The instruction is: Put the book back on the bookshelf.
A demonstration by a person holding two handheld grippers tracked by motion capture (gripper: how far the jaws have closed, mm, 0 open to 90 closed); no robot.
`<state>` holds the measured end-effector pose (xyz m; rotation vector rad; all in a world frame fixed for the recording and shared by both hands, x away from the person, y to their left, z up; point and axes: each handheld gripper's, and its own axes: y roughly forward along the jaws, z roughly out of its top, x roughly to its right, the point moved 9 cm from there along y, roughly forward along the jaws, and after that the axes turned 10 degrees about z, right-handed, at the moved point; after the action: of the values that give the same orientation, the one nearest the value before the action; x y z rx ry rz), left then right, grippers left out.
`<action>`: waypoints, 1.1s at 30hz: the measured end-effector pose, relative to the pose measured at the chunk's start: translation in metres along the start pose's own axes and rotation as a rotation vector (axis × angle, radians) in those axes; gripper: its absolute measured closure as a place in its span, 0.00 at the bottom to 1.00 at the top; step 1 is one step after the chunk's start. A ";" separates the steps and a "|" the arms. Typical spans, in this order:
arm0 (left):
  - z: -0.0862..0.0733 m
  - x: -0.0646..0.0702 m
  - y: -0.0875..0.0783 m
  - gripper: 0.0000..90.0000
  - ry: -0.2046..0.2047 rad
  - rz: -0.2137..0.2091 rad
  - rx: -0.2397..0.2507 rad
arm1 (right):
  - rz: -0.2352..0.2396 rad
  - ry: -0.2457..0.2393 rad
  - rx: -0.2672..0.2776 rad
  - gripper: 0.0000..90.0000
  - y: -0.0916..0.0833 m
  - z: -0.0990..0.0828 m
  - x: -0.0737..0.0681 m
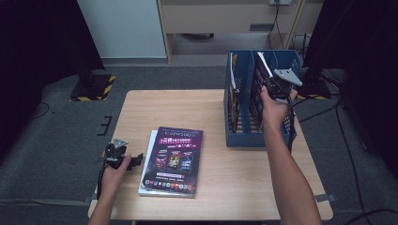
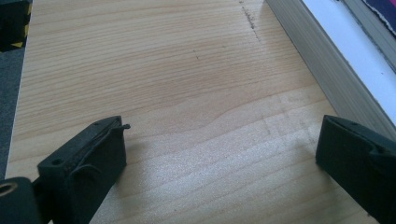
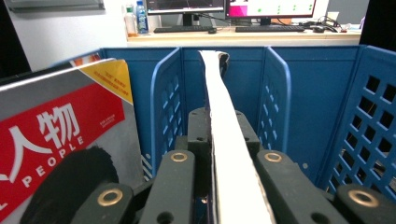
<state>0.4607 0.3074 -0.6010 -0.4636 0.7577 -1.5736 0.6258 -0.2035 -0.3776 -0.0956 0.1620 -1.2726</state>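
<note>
Two black jaws of the right gripper (image 3: 217, 140) clamped flat on the white edge of a thin magazine (image 3: 219, 116), pads pressing from either side; page block running straight up between them and on past their tips, toward the back wall of the blue plastic file rack (image 3: 303, 93). Magazine standing upright in the middle compartment, blue perforated dividers close on both sides, not touching the jaws. One compartment over, seen at the left of the right gripper view: a grey-covered magazine with a red band, white characters and the word PEOPLE (image 3: 60, 135), leaning against its divider.

From above, right gripper (image 1: 277, 86) held over the far end of the blue rack (image 1: 244, 138), the held magazine (image 1: 264, 63) rising tilted out of the slot, hand wrapped round the gripper body just behind.

Left gripper (image 2: 219, 154) with jaws wide apart, nothing between them but bare light wood-grain table (image 2: 163, 70); tips low over the board. Just beyond one jaw, the grey page edges of a stack of magazines (image 2: 322, 51) lying flat, near but apart from the pad.

In the high view, left gripper (image 1: 133, 159) at the near left of the table (image 1: 234, 187), pointing toward that stack, whose top copy is a dark purple-covered magazine (image 1: 174, 159) lying face up, well apart from the rack
</note>
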 end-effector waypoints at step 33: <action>0.000 0.000 0.000 0.01 0.000 -0.001 0.000 | 0.098 0.003 -0.008 0.63 0.005 -0.009 -0.033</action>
<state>0.4606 0.3069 -0.6011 -0.4642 0.7574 -1.5747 0.6195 -0.1701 -0.3847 -0.0917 0.1725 -1.1748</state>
